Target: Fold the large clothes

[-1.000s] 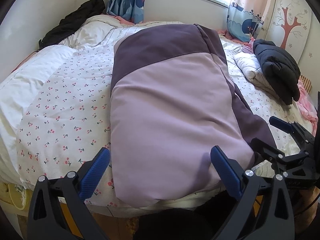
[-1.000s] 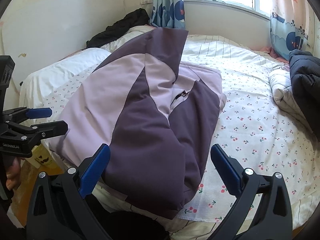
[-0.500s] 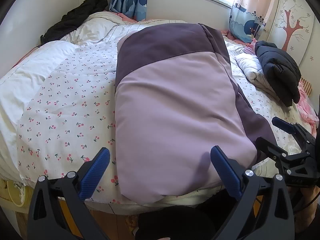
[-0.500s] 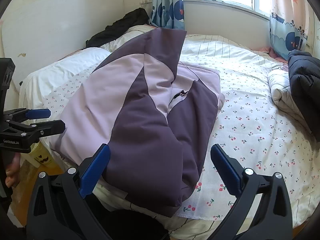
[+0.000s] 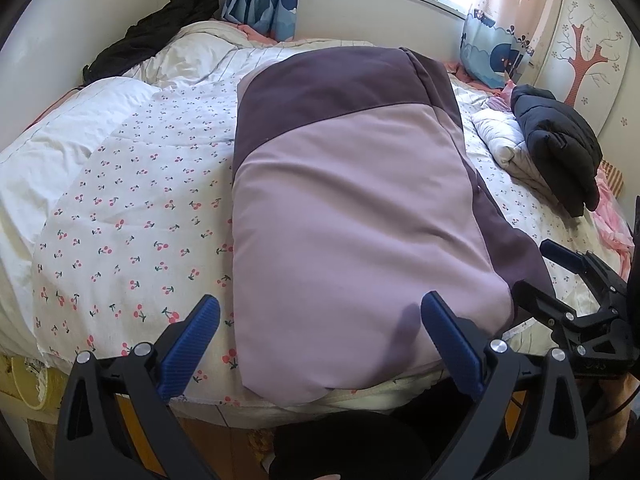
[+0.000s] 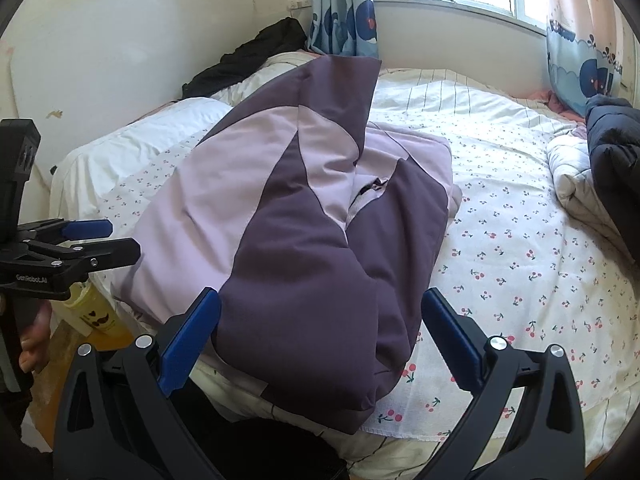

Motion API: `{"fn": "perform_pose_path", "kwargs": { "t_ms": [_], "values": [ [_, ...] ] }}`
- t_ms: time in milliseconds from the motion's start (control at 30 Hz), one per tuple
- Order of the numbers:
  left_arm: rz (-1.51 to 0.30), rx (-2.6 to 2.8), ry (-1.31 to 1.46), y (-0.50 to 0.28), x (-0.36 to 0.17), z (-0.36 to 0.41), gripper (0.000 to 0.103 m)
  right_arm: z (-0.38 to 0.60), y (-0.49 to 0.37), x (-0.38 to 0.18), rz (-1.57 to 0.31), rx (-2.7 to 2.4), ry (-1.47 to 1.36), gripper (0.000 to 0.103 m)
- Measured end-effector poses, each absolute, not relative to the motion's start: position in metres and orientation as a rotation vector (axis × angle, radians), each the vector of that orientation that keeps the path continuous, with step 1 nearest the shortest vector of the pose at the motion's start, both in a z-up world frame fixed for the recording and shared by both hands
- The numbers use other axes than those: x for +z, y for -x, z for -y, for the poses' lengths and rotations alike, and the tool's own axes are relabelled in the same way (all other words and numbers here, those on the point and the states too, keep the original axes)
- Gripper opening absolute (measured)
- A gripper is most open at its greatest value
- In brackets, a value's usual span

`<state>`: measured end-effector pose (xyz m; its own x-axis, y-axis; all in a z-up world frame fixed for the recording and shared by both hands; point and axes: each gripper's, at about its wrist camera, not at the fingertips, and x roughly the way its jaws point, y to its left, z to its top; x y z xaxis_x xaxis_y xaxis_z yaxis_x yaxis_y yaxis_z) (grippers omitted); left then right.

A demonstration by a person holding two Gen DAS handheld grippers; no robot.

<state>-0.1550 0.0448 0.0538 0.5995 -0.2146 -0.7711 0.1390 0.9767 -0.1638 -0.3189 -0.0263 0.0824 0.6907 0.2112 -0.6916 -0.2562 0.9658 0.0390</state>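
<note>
Coat lies on the bed, running lengthwise from the near edge toward the window end, hem end overhanging the near edge a little. From the left wrist cam it reads as a long narrow slab, lilac w/ dark purple at the far end. The right wrist cam shows the dark sleeve/side panel folded in over the top, zip area partly exposed near the middle.

Left gripper: fingers spread wide, nothing between them, hovering over the coat's near end, offset toward its left edge. Right gripper: also spread wide, empty, over the dark panel at the coat's near end. Neither pad touches cloth as far as I can tell.

Judgement: side folds look done; I'm between grasps, lining up for the lengthwise fold. Next move calls for both grippers to drop onto the near hem corners, one each side, pinch through all layers, then carry that end up and over toward the far end. Padding is thick, so a shallow bite may slip or take the top layer only.

Other items: black jacket on the bed, well right of the coat; no interference expected.
</note>
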Motion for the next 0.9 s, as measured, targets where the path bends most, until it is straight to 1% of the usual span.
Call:
{"fn": "perform_pose_path", "kwargs": {
  "t_ms": [900],
  "values": [
    [-0.913,-0.205,0.076,0.1548,0.05,-0.0416,0.096,0.0236,0.3198,0.0813,-0.773,0.256,0.072,0.097]
  ]
}}
